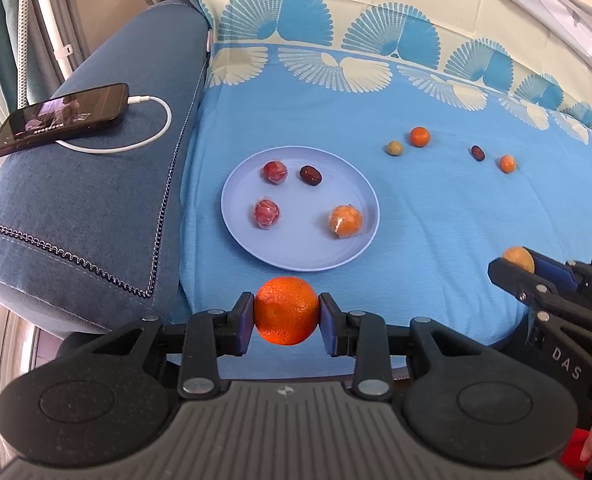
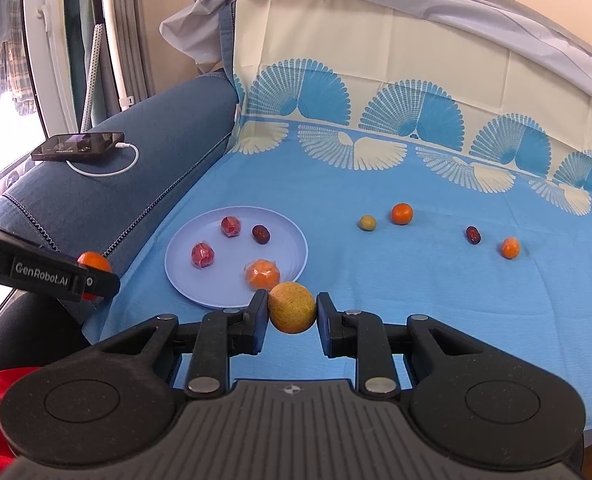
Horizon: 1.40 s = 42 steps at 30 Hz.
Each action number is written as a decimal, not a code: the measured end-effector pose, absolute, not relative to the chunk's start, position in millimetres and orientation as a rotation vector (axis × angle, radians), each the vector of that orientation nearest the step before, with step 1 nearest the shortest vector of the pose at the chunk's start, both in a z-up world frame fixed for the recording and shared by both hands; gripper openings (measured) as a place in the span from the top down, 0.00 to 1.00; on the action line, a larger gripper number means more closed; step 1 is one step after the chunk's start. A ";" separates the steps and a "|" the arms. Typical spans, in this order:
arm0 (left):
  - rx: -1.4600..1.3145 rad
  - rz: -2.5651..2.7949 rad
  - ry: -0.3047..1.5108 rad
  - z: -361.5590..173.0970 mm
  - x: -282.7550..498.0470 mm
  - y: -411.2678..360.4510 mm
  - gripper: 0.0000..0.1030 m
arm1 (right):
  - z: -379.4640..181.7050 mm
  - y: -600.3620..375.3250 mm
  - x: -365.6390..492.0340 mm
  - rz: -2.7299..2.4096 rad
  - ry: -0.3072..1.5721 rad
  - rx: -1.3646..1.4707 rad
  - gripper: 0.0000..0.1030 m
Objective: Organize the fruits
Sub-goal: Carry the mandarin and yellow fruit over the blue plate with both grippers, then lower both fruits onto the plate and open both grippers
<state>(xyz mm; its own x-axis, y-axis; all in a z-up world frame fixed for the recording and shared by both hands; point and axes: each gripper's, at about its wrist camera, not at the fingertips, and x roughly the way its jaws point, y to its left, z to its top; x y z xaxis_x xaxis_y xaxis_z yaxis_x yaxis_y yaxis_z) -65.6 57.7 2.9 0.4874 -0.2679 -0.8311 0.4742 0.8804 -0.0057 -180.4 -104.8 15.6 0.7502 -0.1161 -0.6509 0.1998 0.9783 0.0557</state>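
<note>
The left gripper (image 1: 286, 316) is clamped on a bright, dimpled round orange (image 1: 286, 310), held just off the near edge of the pale blue round plate (image 1: 296, 256). To its right, the right gripper (image 2: 291, 312) pinches a rough, yellow-brown round fruit (image 2: 292, 307) between its pads, near the plate's near-right rim. On the plate lie two wrapped red fruits, a dark date and a wrapped orange.

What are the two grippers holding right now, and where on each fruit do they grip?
Left gripper: orange, pads on its opposite sides. Right gripper: yellowish round fruit, likewise pinched at its sides.
</note>
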 end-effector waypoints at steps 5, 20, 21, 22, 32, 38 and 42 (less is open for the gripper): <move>0.228 -0.448 0.961 2.6 -56.6 56.2 0.63 | 12.8 -104.4 -173.5 -0.175 0.711 0.122 0.74; 0.228 -0.420 0.960 -0.3 -5.0 41.5 0.63 | -0.4 -102.1 -121.9 -0.122 0.739 0.130 0.74; 0.229 -0.419 0.960 -0.9 -1.3 40.3 0.63 | -1.5 -102.7 -116.9 -0.120 0.743 0.136 0.74; 0.231 -0.417 0.962 -2.1 2.8 38.9 0.63 | -2.6 -103.4 -112.3 -0.117 0.745 0.144 0.74; 0.240 -0.405 1.009 -23.8 48.6 20.8 0.63 | -25.9 -109.9 -59.1 -0.084 0.775 0.169 0.74; 0.256 -0.405 1.041 -45.7 74.7 6.7 0.63 | -47.9 -115.4 -29.1 -0.061 0.803 0.150 0.74; 0.270 -0.398 1.058 -59.2 91.5 -2.1 0.63 | -63.0 -124.7 -9.0 -0.074 0.821 0.152 0.74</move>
